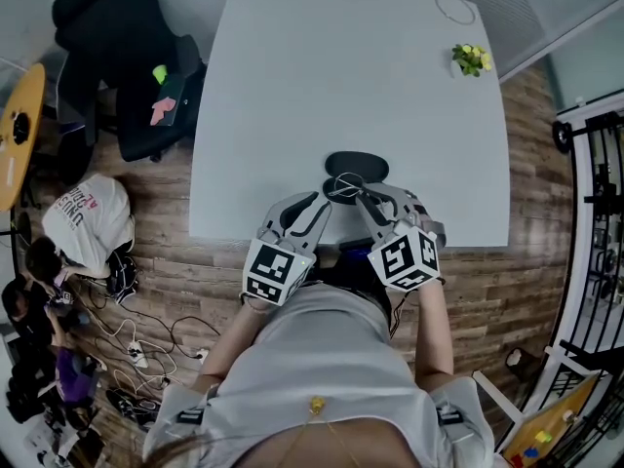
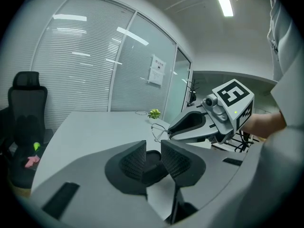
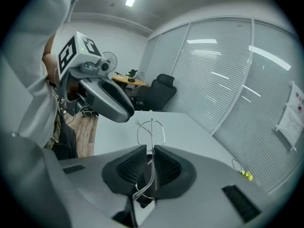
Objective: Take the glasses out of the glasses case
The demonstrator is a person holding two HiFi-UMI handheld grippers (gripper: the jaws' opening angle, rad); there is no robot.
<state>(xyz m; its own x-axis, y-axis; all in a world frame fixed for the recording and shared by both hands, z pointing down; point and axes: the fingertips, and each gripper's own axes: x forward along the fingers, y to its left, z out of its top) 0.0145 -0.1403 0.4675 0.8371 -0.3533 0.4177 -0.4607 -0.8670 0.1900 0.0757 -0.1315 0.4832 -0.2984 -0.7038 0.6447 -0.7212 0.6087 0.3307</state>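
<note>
Right gripper [image 3: 151, 158]: pads clamped on the glasses [image 3: 152, 146], a thin wire frame, one lens loop sticking out past the tips

Left gripper [image 2: 153, 148]: pads drawn close with the dark case [image 1: 359, 167] between them; judged to be pinching its near rim, contact not sharp

Case lies on the table [image 1: 292, 86] toward the person's edge; the glasses sit at its near rim, just between the two gripper tips; judged lifted but not yet clear

Risks: the wire is slight, so a hard squeeze or a twist on the pull could bend it; it could also slide through the pads; if the left grip slackens, the case may trail along toward the table edge; the tips are close and could knock together

Views: only the right gripper view shows the wire running between the pads; only the left gripper view shows the case inside its own jaws; only the head view shows how near the case is to the table edge
</note>
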